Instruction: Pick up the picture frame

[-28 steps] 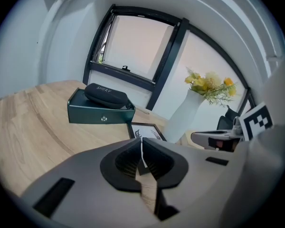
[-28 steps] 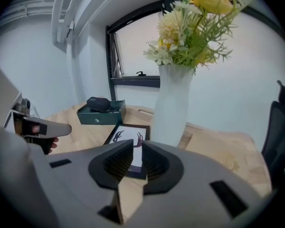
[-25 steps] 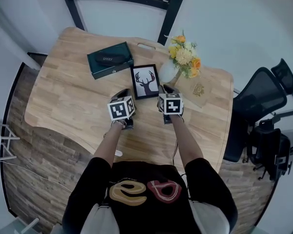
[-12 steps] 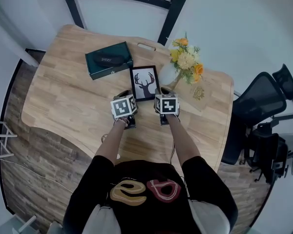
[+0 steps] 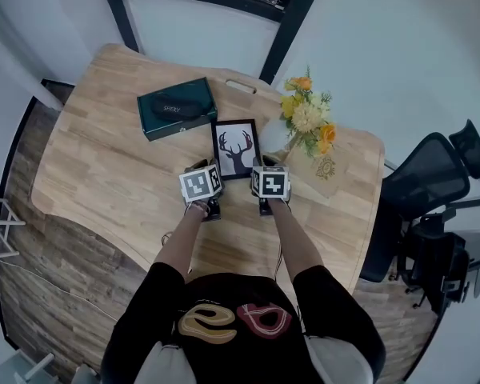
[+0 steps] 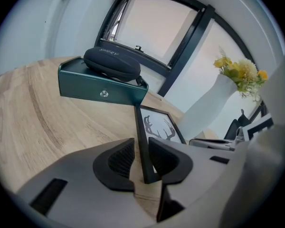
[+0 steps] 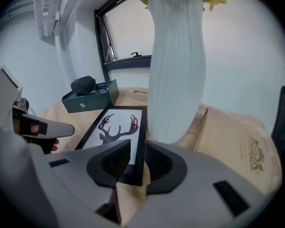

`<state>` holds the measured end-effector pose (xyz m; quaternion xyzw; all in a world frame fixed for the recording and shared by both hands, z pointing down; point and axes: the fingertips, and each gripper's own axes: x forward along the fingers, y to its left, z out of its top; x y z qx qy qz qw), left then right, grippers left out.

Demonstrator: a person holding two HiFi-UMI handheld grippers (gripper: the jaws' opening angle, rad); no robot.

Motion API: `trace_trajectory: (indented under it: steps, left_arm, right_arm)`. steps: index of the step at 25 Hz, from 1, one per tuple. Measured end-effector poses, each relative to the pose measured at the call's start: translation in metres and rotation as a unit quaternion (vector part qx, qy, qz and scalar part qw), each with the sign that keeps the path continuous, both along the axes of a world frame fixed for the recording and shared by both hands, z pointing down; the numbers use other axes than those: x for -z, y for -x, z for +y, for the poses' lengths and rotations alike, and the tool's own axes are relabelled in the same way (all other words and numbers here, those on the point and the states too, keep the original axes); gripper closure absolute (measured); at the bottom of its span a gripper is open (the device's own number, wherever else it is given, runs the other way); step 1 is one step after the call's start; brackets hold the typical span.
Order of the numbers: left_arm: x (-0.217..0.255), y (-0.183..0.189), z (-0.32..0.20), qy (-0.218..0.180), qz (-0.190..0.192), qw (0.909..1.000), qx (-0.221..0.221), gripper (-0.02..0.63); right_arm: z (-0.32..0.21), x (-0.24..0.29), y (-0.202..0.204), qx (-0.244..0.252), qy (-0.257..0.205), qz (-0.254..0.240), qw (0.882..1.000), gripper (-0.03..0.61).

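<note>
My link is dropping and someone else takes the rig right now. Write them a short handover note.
Left tool: open. Its jaws have just been opening and now straddle the left edge of the picture frame near the near corner, not clamped.
Right tool: open. Its jaws have just widened and straddle the frame's right edge, not clamped.
The frame lies on the table, between the green box and the white vase.
Done: both tools are placed.
Left: close both tools and lift, minding the vase.
</note>
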<state>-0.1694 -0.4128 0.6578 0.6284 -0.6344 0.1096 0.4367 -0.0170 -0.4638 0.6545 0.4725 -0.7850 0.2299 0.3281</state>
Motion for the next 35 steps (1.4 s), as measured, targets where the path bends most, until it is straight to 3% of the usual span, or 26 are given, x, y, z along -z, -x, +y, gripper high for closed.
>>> trace_trajectory:
  steps: [8, 21, 29, 35]
  left_arm:
    - [-0.014, 0.002, -0.008, 0.021, -0.011, 0.9997, 0.002, 0.459]
    - [-0.030, -0.003, -0.014, 0.045, -0.006, 0.9990, 0.000, 0.442]
    - [-0.029, -0.015, -0.016, 0.051, 0.023, 0.9984, -0.008, 0.417]
    - [-0.033, -0.022, -0.017, 0.067, -0.026, 0.9970, -0.027, 0.417]
  right_arm:
    - [-0.008, -0.012, 0.000, 0.001, 0.016, -0.006, 1.000, 0.463]
    - [-0.010, -0.027, 0.002, 0.002, 0.047, -0.024, 0.999, 0.442]
    - [-0.013, -0.032, 0.001, -0.004, 0.059, -0.032, 0.998, 0.445]
    - [-0.012, -0.034, 0.003, -0.006, 0.072, -0.038, 0.997, 0.453]
